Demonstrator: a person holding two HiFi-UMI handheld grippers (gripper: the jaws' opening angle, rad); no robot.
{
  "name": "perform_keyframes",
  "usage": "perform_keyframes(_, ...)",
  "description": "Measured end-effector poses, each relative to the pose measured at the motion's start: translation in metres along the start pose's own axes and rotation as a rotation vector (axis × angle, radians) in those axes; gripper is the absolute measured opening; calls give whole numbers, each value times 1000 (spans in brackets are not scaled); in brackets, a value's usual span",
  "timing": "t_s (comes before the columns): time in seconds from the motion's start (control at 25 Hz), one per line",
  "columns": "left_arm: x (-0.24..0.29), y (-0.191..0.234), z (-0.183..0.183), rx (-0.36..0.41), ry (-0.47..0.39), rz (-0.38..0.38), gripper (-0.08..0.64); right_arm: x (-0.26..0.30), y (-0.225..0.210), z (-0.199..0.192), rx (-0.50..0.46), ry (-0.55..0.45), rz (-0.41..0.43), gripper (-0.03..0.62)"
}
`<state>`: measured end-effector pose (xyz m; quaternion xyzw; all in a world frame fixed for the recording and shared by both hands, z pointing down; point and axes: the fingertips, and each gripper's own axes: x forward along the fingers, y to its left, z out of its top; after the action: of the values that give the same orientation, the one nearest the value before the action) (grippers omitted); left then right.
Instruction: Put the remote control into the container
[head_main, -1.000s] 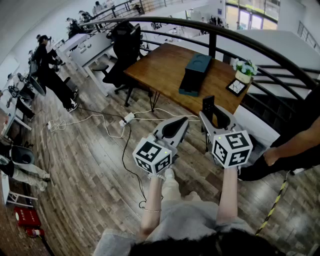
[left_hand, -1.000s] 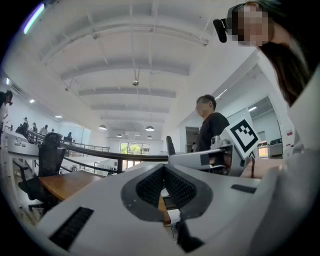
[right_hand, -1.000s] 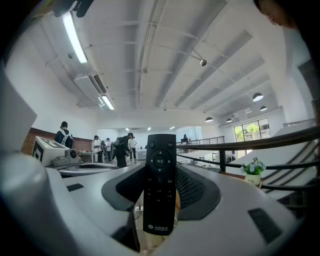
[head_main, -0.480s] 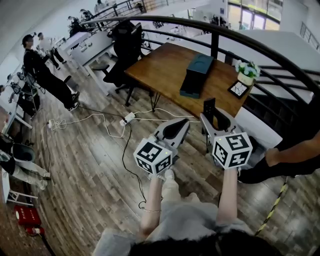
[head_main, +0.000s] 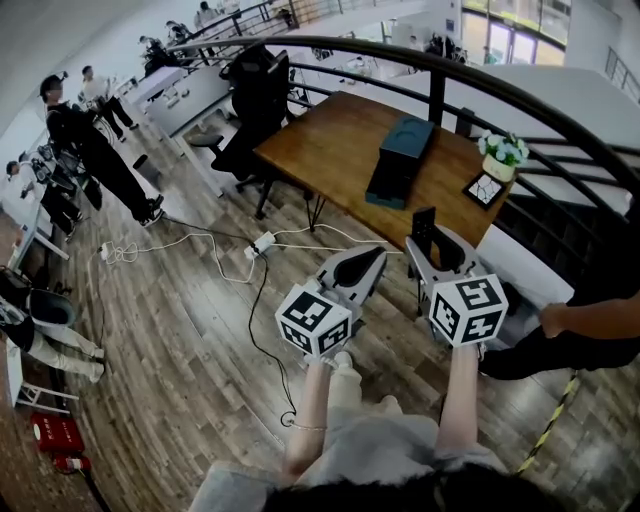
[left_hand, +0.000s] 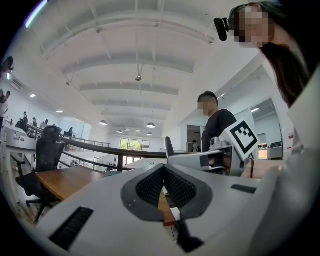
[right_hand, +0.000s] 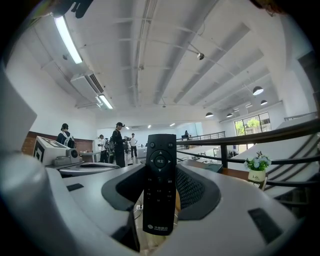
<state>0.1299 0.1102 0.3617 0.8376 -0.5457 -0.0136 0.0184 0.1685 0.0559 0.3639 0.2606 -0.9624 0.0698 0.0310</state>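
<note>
A black remote control (head_main: 424, 228) (right_hand: 159, 182) stands upright between the jaws of my right gripper (head_main: 438, 246) (right_hand: 161, 171), which is shut on it and held in the air over the wooden floor. The left gripper (head_main: 366, 262) (left_hand: 163, 169) hangs beside it, to the left, with its pads together and nothing in them. Ahead, on a wooden table (head_main: 320, 140), lies the dark teal container (head_main: 400, 160), well beyond both grippers. In the right gripper view the remote's buttons face the camera.
A potted plant (head_main: 502, 152) and a small framed item (head_main: 485, 190) sit at the table's right end. A black office chair (head_main: 255, 95) stands at its left. A curved black railing (head_main: 440, 72) runs behind. Cables and a power strip (head_main: 262, 243) lie on the floor. A person's arm (head_main: 590, 318) is at right.
Both grippers keep their pose and the remote stays gripped. The table sits slightly lower in the head view. People at the far left have shifted.
</note>
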Motion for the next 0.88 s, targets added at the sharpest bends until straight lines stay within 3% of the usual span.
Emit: perform_keyframes(0.88,29,107,13,-19,15,-95,5,101,-21,20,24,15,-97,196)
